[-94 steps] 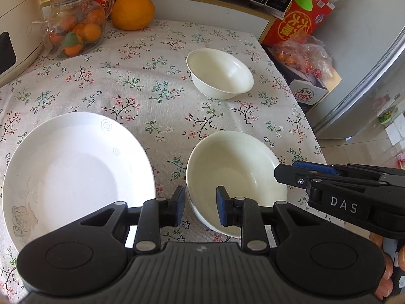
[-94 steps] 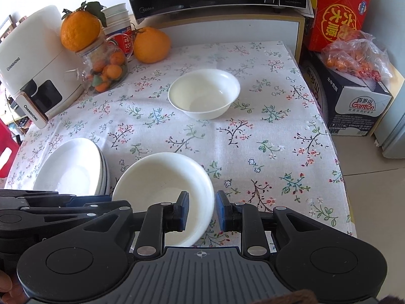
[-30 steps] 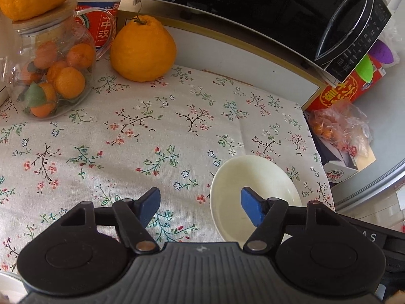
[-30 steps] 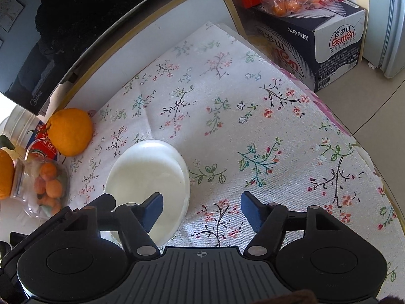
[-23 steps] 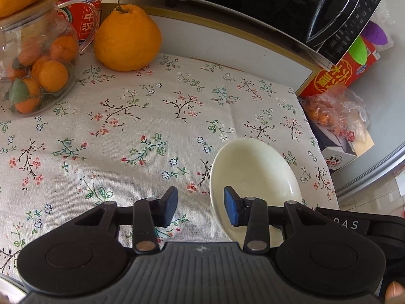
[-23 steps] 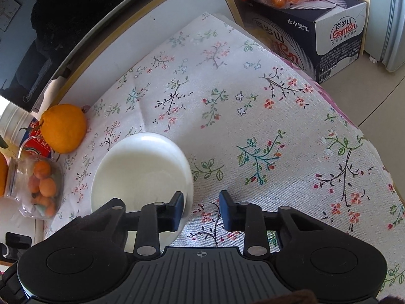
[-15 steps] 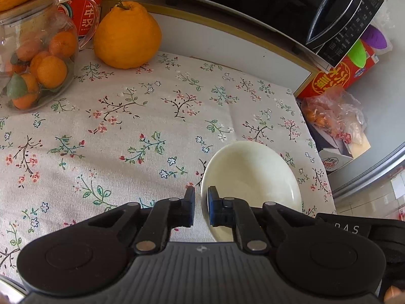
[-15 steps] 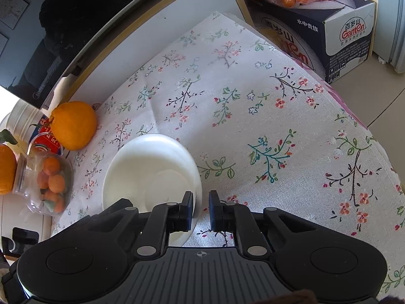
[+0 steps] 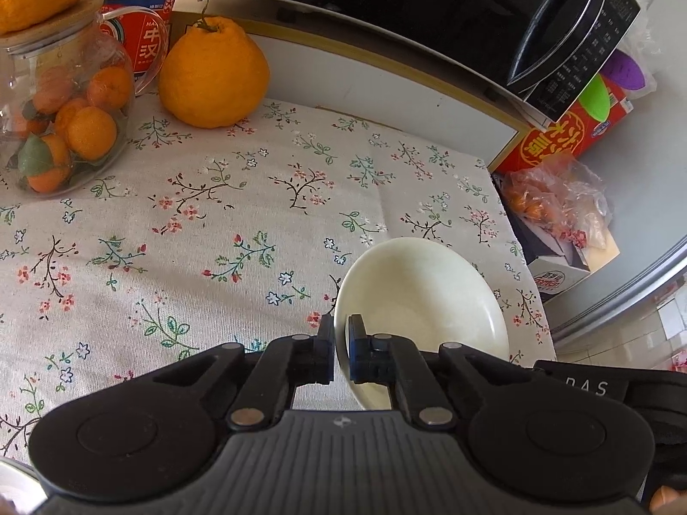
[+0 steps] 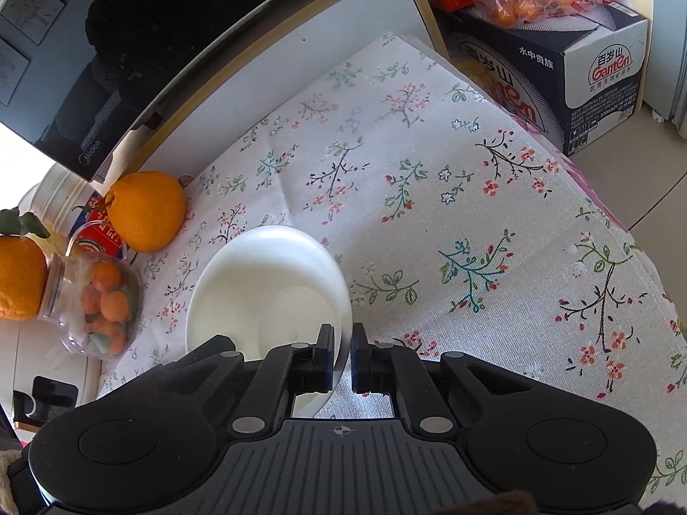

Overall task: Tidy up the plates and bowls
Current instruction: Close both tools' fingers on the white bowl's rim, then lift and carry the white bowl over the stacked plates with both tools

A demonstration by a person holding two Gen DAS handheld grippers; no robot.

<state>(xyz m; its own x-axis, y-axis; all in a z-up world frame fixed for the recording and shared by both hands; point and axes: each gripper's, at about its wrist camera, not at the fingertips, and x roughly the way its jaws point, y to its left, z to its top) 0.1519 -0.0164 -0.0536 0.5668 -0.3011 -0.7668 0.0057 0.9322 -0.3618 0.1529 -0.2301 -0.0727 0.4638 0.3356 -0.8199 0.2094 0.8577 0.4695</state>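
Observation:
A white bowl [image 9: 425,296] stands on the flowered tablecloth [image 9: 214,214] near the table's right side. My left gripper [image 9: 341,343] is shut on the bowl's left rim, with one pad inside the wall and one outside. In the right wrist view my right gripper [image 10: 342,347] is shut on the right rim of the white bowl [image 10: 257,292], which looks like the same one. The right gripper's black body [image 9: 592,386] shows at the lower right of the left wrist view. The bowl's near rim is hidden behind both grippers.
A large orange [image 9: 212,75] and a glass jar of small oranges [image 9: 64,128] stand at the back left, under a black microwave [image 9: 429,8]. Past the table's right edge, boxes [image 10: 558,64] and a bag of oranges sit on the floor.
Both grippers went from wide open to shut on the bowl's rim, the left on its left side and the right on its right. Neither hand shifted much.

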